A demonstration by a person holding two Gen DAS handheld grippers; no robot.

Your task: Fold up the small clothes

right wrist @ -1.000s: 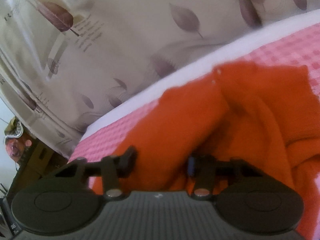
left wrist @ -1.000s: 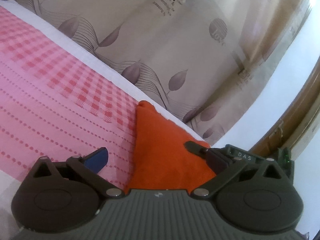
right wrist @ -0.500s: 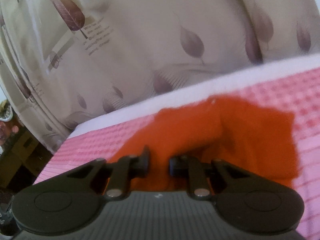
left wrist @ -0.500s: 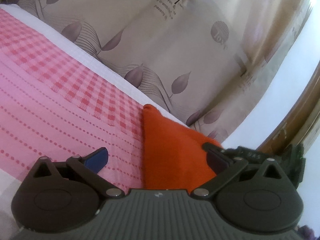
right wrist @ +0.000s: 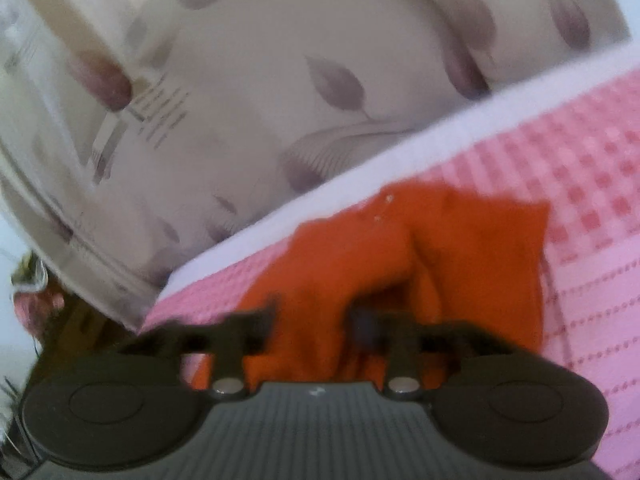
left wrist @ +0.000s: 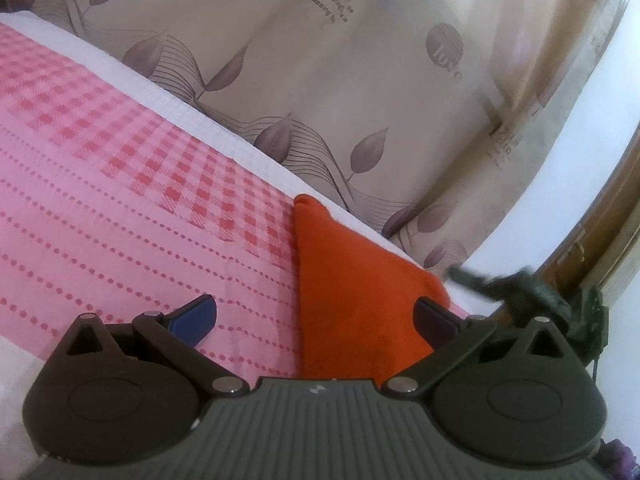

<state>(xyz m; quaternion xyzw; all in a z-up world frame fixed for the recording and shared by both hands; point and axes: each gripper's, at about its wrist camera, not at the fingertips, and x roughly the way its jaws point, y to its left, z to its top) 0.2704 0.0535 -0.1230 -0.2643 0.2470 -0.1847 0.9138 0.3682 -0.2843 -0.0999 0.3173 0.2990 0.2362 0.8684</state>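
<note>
My left gripper (left wrist: 314, 310) hovers with its fingers spread wide and nothing between them, the blue pad over the pink sheet (left wrist: 120, 208) and the other finger over the near right part of the orange garment (left wrist: 352, 300); I judge I keep it free there so it can pin or take an edge for the coming fold. From this side the garment lies flat on the checked bedspread near the far edge of the bed, before the leaf-print curtain (left wrist: 360, 80), and tapers to a rounded corner at the far end. My right gripper (right wrist: 314, 322) has its fingers apart with a raised ridge of the orange cloth between them; the view is blurred, so I cannot tell whether they pinch it. There the fabric looks soft, rumpled and bunched, with a deep crease down its middle.
</note>
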